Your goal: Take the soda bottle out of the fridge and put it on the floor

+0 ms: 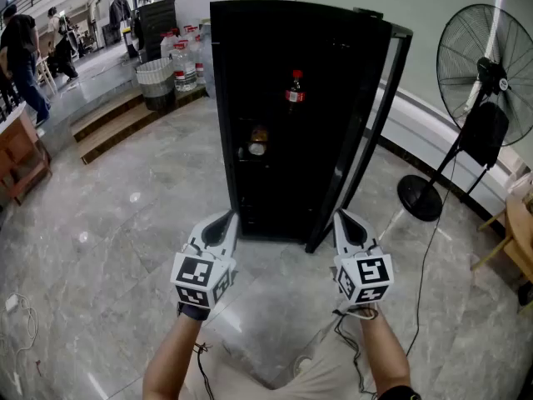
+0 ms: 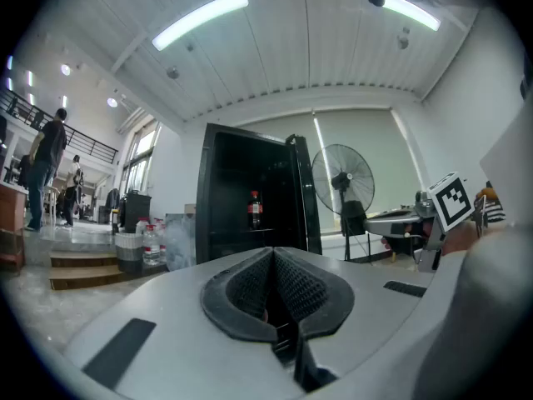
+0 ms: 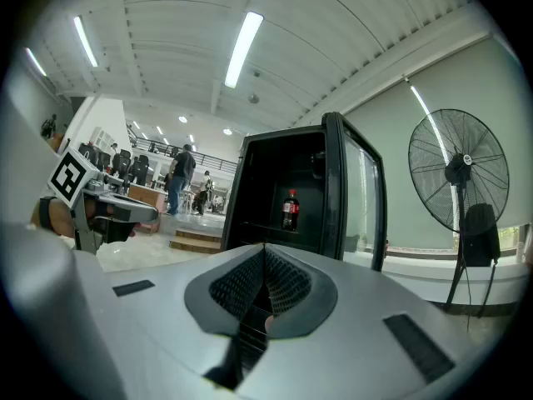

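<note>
Inside the open black fridge (image 1: 250, 32), the soda bottle (image 1: 295, 87) stands upright on the upper shelf. On the shelf below it sits a small object (image 1: 256, 142) that I cannot identify. The left gripper (image 1: 223, 223) and the right gripper (image 1: 346, 223) hover before the fridge, well apart from the bottle, each with its jaws together and empty. Only the head view shows the lower object, and only the gripper views show the ceiling lights (image 2: 200, 19).

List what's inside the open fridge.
Inside the fridge, a soda bottle stands upright in the upper part; a smaller item sits lower down, too dim to identify. The rest is lost in darkness.
</note>
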{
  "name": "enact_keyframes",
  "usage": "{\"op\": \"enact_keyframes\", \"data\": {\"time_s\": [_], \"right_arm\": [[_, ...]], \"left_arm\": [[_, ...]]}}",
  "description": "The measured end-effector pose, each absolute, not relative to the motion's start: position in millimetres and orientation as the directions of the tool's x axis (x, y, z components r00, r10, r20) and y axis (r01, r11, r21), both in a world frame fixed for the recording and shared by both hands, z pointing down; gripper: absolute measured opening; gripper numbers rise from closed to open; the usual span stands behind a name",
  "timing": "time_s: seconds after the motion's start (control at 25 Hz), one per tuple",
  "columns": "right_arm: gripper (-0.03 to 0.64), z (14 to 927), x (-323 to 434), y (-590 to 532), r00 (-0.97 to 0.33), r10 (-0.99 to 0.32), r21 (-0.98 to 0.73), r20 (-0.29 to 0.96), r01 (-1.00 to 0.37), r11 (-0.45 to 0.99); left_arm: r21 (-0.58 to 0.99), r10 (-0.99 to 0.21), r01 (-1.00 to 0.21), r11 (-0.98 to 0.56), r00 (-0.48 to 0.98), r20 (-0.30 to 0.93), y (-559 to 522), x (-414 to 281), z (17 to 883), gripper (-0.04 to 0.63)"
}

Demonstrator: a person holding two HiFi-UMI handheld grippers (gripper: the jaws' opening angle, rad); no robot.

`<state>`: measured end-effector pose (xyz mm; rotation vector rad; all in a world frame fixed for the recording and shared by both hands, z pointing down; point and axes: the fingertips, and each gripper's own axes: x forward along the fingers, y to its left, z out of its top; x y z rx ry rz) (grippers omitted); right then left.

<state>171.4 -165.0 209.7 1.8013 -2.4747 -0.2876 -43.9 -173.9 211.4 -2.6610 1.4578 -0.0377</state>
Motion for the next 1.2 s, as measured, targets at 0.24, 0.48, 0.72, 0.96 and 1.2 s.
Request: {"op": "enact_keyframes", "data": {"time_s": [0.24, 0.48, 0.72, 0.96, 1.2], "right_arm": [[-0.005, 211.2, 168.8, -163.9, -0.312, -0.949, 0.185, -0.045, -0.936, 0.299], [-0.005, 188.7, 165.0, -175.5, -0.324, -0.944, 0.220, -0.063, -0.927, 0.303], [-0.002, 164.7, 161.4, -194.4, -0.314, -0.941, 0.179, -0.124, -0.940, 0.290], [0.102, 149.0, 154.1, -235.8, -0.353, -0.928, 0.136, -0.114, -0.931, 0.338], [0.162, 119.9, 146.5, -301.5, -0.370, -0.920, 0.131, -0.133, -0.926, 0.354]], "left_arm": [[-0.104, -0.845, -0.841, -0.530, 0.534, -0.010, -164.7, -48.1, 215.7, 0.017], [-0.143, -0.846, -0.838, -0.526, 0.533, -0.013, -171.5, -50.1, 200.1, 0.017], [-0.132, -0.846, -0.840, -0.526, 0.533, -0.026, -165.5, -48.3, 199.0, 0.017], [-0.098, -0.866, -0.863, -0.496, 0.499, -0.015, -168.9, -63.3, 210.7, 0.017], [-0.090, -0.876, -0.873, -0.479, 0.482, -0.016, -170.7, -70.0, 205.8, 0.017]]}}
